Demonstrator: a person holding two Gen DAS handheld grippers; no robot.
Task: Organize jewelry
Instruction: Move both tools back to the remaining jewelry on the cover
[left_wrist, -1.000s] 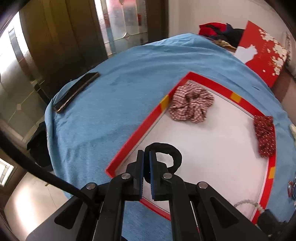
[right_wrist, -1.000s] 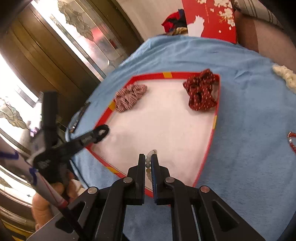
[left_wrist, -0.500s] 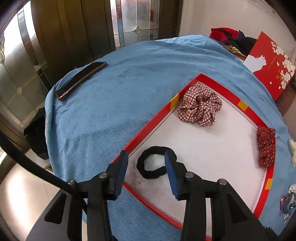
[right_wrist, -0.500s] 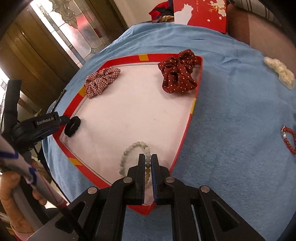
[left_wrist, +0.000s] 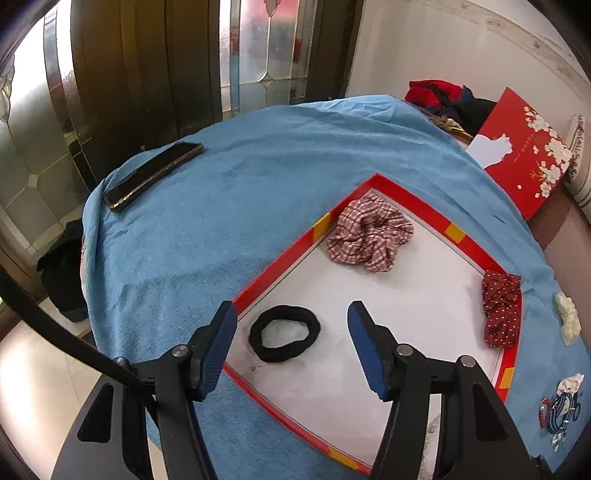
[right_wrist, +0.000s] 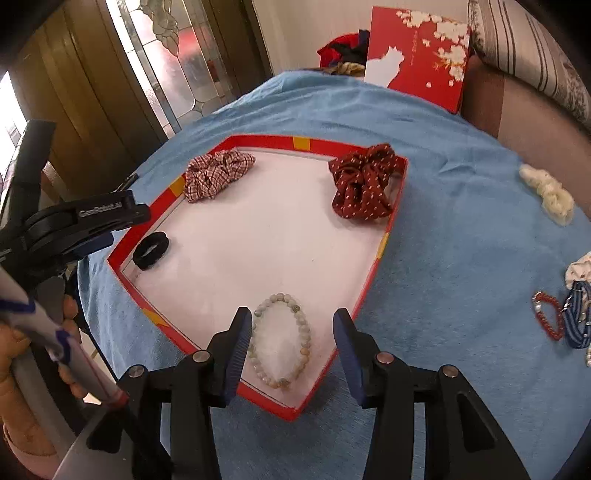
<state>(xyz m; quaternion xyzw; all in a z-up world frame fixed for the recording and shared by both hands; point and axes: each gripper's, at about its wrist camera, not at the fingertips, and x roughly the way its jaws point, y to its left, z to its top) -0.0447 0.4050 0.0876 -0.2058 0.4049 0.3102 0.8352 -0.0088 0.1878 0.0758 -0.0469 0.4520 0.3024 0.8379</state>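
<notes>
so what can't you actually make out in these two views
- Left wrist view: beaded bracelet hidden behind the left gripper's frame.
- Right wrist view: blue striped band cut off by the edge.
- Right wrist view: phone almost wholly hidden behind the left gripper.

left gripper (left_wrist: 288, 336) opening, off black hair tie (left_wrist: 283, 338) | right gripper (right_wrist: 291, 341) opening, off bead bracelet (right_wrist: 280, 338)

Both wrist views over tray (left_wrist: 280, 273)

"GenRobot.AI" on left gripper (right_wrist: 107, 236)
</notes>
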